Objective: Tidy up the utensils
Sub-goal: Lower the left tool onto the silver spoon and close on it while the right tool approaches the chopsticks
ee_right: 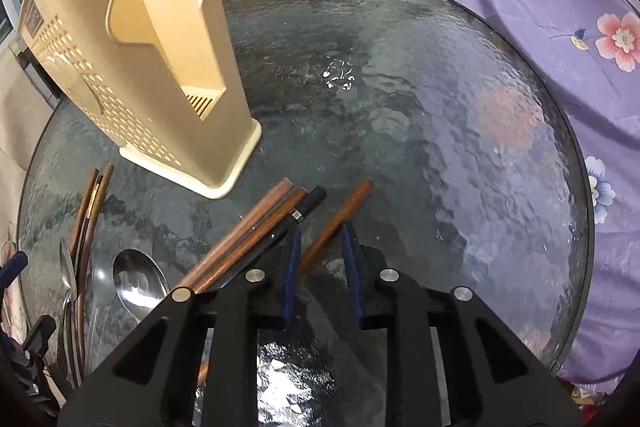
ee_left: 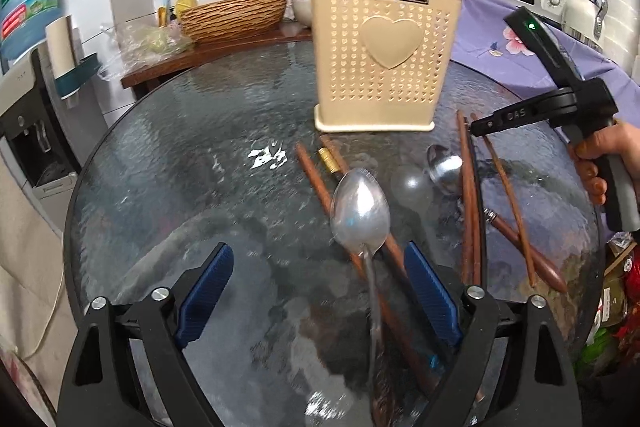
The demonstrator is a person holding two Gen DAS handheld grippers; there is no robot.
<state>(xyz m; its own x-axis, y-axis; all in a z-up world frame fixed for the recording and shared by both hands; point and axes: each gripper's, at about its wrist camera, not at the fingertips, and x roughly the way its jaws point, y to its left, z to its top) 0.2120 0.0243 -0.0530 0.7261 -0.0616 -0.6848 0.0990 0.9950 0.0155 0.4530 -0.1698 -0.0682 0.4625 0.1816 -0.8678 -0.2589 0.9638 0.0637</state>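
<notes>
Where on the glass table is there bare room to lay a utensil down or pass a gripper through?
Bare glass table lies right of the utensil holder, out to the purple cloth. In the left wrist view the patch left of the big spoon is bare too. It is crowded in front of the holder: chopsticks and spoons.

Ahead and right of the right gripper [ee_right: 320, 243], bare glass table [ee_right: 460, 131] lies open. Ahead-left, the utensil holder [ee_right: 132, 67] stands upright (blocking passage). Chopsticks [ee_right: 256, 231] crowd just left of the jaws; one brown chopstick [ee_right: 340, 219] runs between them.
</notes>
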